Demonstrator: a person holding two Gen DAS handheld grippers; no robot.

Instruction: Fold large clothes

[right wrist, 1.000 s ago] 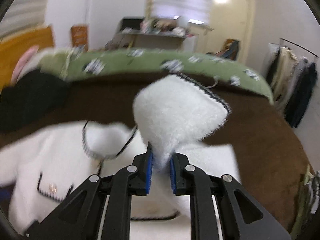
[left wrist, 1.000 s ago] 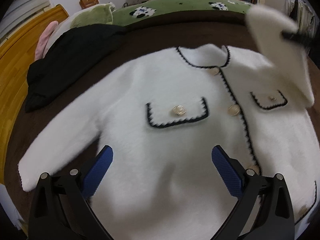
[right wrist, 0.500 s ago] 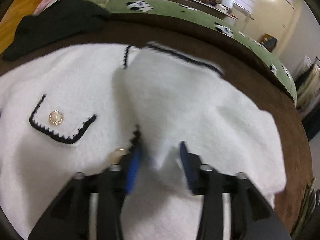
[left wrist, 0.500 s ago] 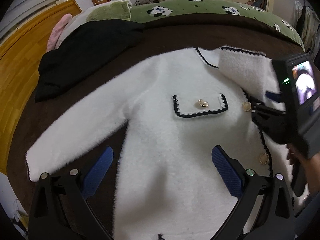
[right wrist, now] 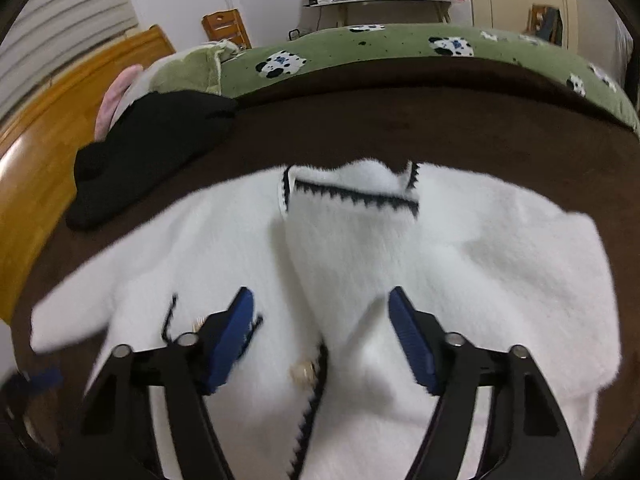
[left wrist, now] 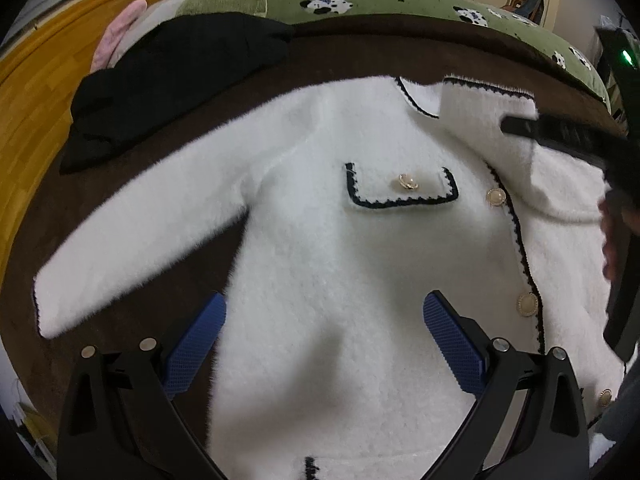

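A white fuzzy cardigan (left wrist: pixel 320 248) with black trim and gold buttons lies face up on the brown blanket (left wrist: pixel 360 52). Its left sleeve (left wrist: pixel 132 236) stretches out to the left. Its right sleeve (right wrist: pixel 352 232) lies folded across the chest, cuff near the collar. My left gripper (left wrist: pixel 324 320) is open and empty above the lower front of the cardigan. My right gripper (right wrist: pixel 320 312) is open and empty just above the folded sleeve; it also shows at the right edge of the left wrist view (left wrist: pixel 568 136).
A black garment (left wrist: pixel 172 80) lies at the back left of the blanket. A green cow-print quilt (left wrist: pixel 400 0) and green pillow (left wrist: pixel 224 0) lie behind. A wooden headboard (left wrist: pixel 40 68) stands at the left. A desk (right wrist: pixel 380 0) stands by the far wall.
My right gripper carried the right sleeve over the chest, laid it down, opened and let go. My left gripper stayed open while its view shifted over the cardigan.
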